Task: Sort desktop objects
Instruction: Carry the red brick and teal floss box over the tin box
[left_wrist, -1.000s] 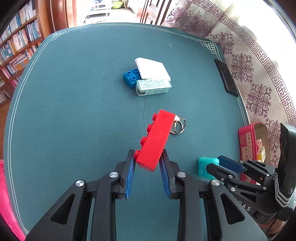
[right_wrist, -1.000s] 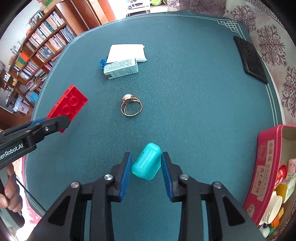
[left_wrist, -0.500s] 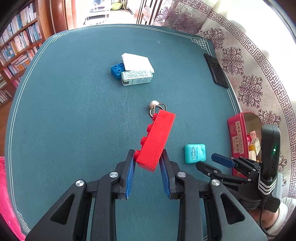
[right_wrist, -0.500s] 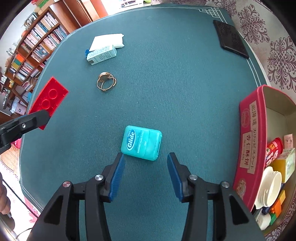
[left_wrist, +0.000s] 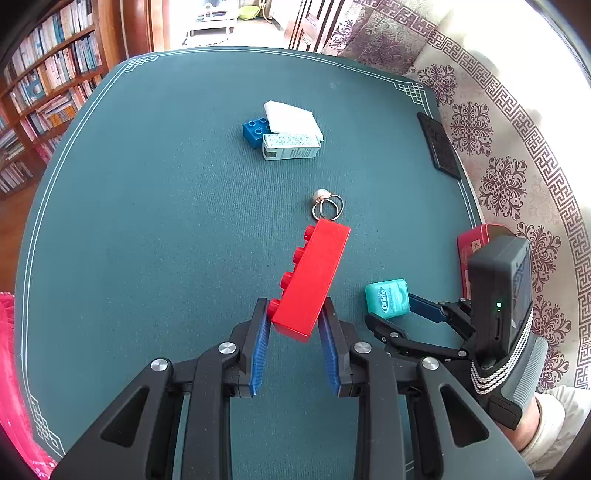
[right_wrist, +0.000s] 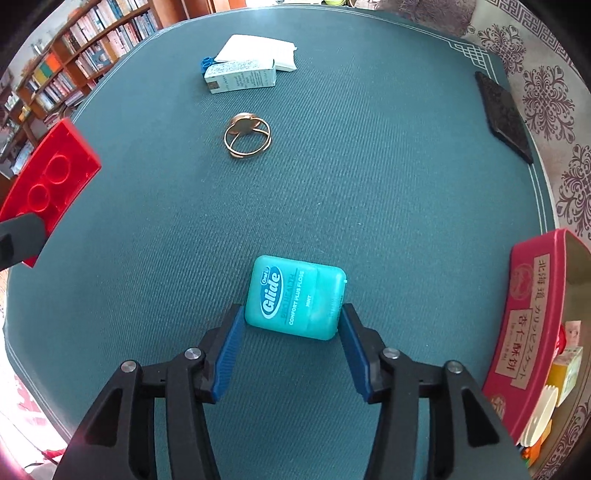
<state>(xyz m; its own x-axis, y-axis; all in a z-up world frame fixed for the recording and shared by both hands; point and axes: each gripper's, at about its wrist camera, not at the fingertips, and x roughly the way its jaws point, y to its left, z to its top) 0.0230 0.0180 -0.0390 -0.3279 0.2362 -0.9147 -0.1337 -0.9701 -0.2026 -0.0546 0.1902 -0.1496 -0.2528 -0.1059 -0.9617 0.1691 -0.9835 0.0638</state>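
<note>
red brick clamped at its lower end between the blue pads of the left gripper, tilted up and to the right above the green mat; studs along its left side, only four countable, far end just overlapping the gold ring from this angle. from the right wrist view, only the hollow underside of the brick seen at the left edge, partly cut off by the frame and by a black finger.

right gripper pointed steeply down, jaws opening, teal floss box lying flat on the mat between the tips; pads close to both sides of it, real contact hard to judge, no squeeze visible. label readable as glide, smaller print partly legible.

further back: white carton lying on its side, print too small to read; blue brick mostly hidden behind it and under a white pad. black flat object near the mat's right border, nature unclear.

red tin at the right, open, cut off by the frame; contents crowded and only partly seen. in the left view, mostly hidden behind the right gripper's black camera housing. bit of a sleeve in the lower right corner.
</note>
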